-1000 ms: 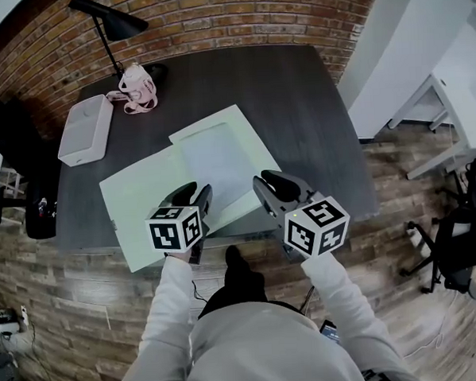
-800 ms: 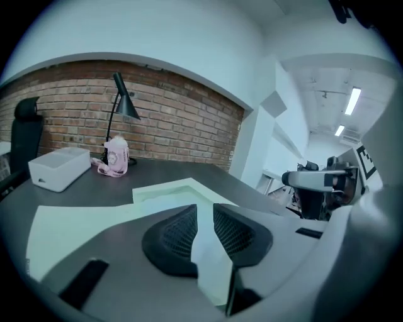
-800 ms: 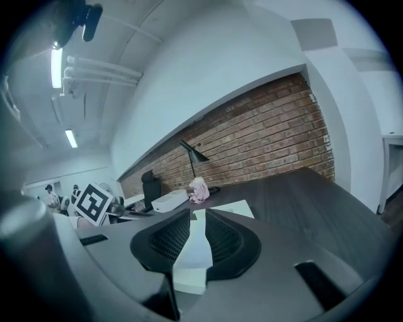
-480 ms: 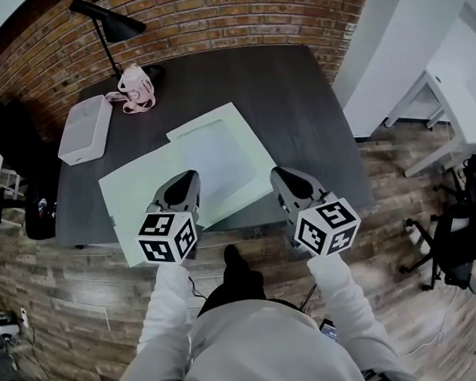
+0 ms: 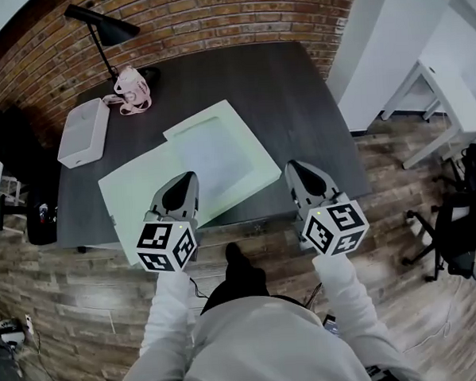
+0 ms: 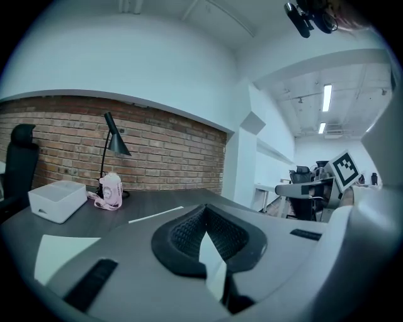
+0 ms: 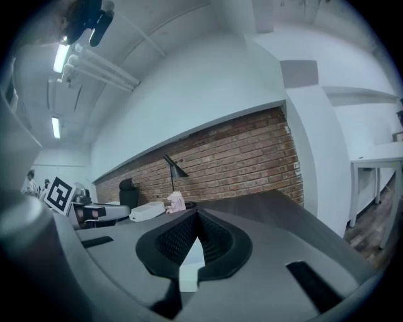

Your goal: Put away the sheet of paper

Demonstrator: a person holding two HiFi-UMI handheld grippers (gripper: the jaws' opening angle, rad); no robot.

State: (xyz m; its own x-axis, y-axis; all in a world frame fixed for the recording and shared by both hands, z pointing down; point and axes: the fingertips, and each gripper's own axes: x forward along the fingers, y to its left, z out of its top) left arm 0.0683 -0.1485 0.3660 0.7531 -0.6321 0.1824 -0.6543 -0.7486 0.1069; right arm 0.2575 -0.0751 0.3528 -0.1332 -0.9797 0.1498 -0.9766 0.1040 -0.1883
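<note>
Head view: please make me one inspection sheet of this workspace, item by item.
Surface: dark desk, flat.
Job's things: sheet of paper lying in the open pale green folder.
Clutter: white box, pink bottle, black desk lamp, all at the far side.
Grippers: left claw and right claw shut, just closed, nothing between; both at the desk's near edge.
Cables: thin wires on the wooden floor, detail unclear.
Surroundings: brick wall, white tables, office chair.
</note>
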